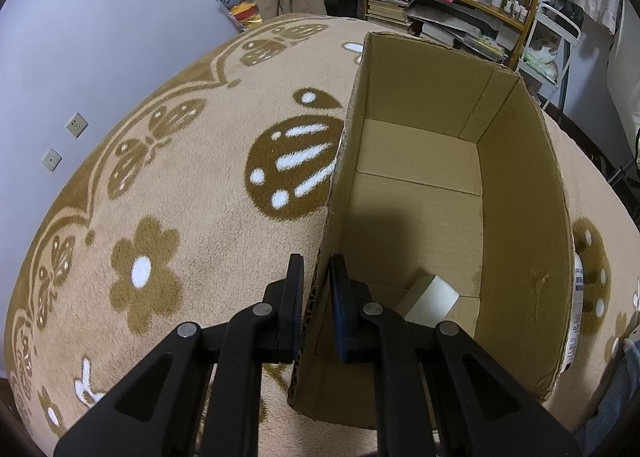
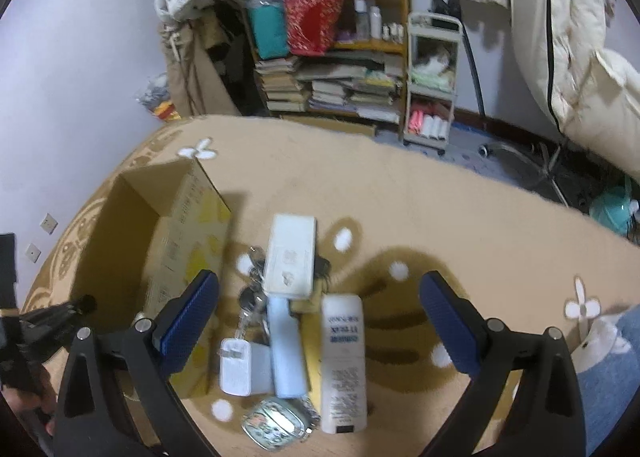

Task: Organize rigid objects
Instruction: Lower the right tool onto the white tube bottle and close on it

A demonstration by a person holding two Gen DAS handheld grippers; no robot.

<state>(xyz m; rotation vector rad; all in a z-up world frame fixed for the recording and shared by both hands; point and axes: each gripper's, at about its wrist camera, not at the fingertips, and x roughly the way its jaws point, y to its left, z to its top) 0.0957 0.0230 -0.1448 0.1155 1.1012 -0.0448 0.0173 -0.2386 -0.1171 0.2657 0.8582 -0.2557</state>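
Cardboard box (image 1: 420, 185) stands open-topped on the patterned blanket (image 1: 192, 193), its left wall pinched between the fingers of the left gripper (image 1: 316, 285), one pad outside and one inside; the jaws stand narrow and clamp that wall. Inside, one pale small box (image 1: 432, 297) lies on the floor near the held corner; the rest of the interior is bare.

Right gripper (image 2: 320, 317) hangs over the pile just beside the box, jaws at full spread, nothing between the pads. Beneath it lie a white tube (image 2: 344, 361) with printed text, a pale blue cylinder (image 2: 285, 345), a white charger plug (image 2: 240, 365), a white flat carton (image 2: 290, 257), a keyring (image 2: 250, 297) and a shiny packet (image 2: 276, 423) at the near edge. Judged progress: early — one item boxed, most still outside.

Risks from here:
- The items touch and overlap. A wide closure over the middle may catch the tube and cylinder together, and one would likely slip free in transit.
- The tube and cylinder are round and smooth; a grip off their centre may roll them out of the pads.
- The keyring lies partly under the carton — lifting either may drag the other.
- The blanket is soft; pressing down may sink an item and tip it.
- Releasing the wall would leave the box free to shift when something drops in.
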